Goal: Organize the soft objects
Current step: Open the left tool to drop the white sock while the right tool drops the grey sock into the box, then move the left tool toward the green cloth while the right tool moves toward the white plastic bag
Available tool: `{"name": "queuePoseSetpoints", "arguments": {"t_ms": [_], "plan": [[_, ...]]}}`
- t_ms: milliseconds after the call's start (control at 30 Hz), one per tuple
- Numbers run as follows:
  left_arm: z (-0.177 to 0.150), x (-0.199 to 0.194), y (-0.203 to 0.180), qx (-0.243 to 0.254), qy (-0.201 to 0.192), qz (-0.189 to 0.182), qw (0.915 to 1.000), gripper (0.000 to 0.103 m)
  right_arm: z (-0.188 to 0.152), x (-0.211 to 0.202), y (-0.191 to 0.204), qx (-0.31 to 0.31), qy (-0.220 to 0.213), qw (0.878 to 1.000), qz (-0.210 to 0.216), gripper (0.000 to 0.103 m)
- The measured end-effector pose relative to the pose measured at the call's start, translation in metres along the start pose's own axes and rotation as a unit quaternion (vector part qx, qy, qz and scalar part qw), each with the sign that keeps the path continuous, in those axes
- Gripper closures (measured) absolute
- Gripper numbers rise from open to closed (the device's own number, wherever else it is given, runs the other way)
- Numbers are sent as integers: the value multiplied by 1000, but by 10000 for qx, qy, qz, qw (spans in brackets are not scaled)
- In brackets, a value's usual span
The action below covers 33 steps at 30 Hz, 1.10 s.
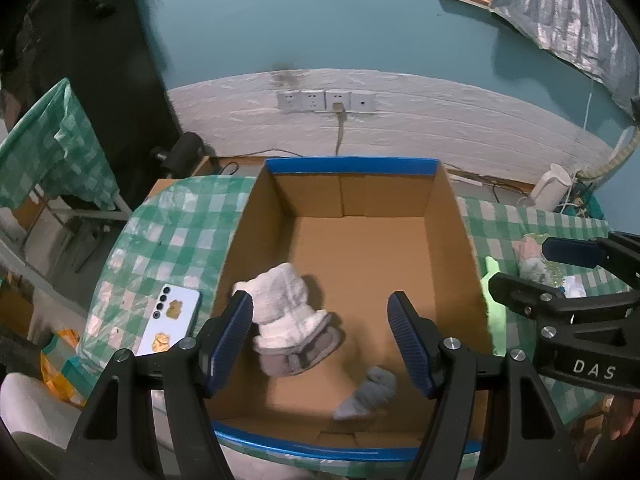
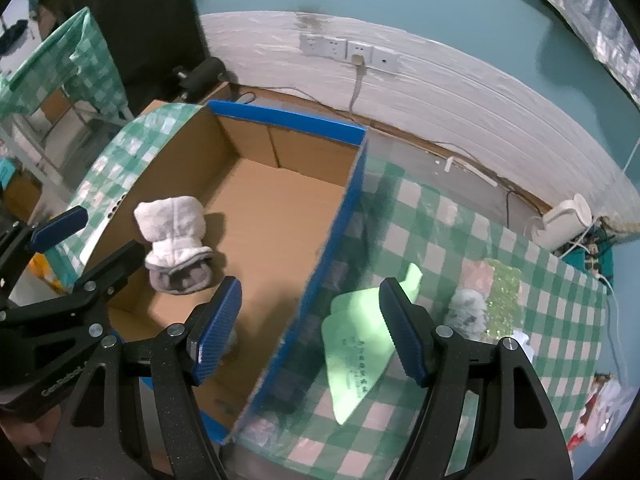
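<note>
Trouble, as I read it, sits on the right side of the table. My left gripper (image 1: 320, 344) hangs over the box (image 1: 460, 216) with its jaws apart and nothing between the pads; the white sock bundle (image 1: 288, 312) lies on the box floor just beside the left finger, and a small grey sock (image 1: 366, 394) lies nearer the front wall. Both look delivered.

My right gripper (image 2: 310, 330) is also spread wide and empty, straddling the blue side wall of the box. Outside it, on the checked cloth (image 2: 440, 216), lie a green sheet (image 2: 356, 356) and, further right, a grey soft item (image 2: 468, 312) next to something glittery I cannot make out.

Risks I see: dropping the right finger onto the box wall and shoving the box; closing on the green sheet instead of the grey item, since the sheet lies right under the jaws; pinching the cloth and dragging everything on it. The phone (image 1: 170, 322) to the left of the box could slide if the box gets nudged.
</note>
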<state>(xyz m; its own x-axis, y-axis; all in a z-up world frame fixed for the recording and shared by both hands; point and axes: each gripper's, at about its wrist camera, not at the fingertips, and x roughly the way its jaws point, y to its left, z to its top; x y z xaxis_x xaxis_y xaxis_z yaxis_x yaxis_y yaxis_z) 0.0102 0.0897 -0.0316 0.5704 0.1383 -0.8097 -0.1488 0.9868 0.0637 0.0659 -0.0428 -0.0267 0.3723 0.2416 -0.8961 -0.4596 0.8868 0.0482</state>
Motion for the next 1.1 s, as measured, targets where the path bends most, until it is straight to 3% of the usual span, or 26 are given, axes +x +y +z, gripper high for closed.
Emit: {"name": "queuePoseSetpoints", "arguments": {"t_ms": [1100], "plan": [[6, -13, -97, 816, -163, -336, 9960, 28, -49, -26, -108, 858, -79, 9952, -471, 31]]}}
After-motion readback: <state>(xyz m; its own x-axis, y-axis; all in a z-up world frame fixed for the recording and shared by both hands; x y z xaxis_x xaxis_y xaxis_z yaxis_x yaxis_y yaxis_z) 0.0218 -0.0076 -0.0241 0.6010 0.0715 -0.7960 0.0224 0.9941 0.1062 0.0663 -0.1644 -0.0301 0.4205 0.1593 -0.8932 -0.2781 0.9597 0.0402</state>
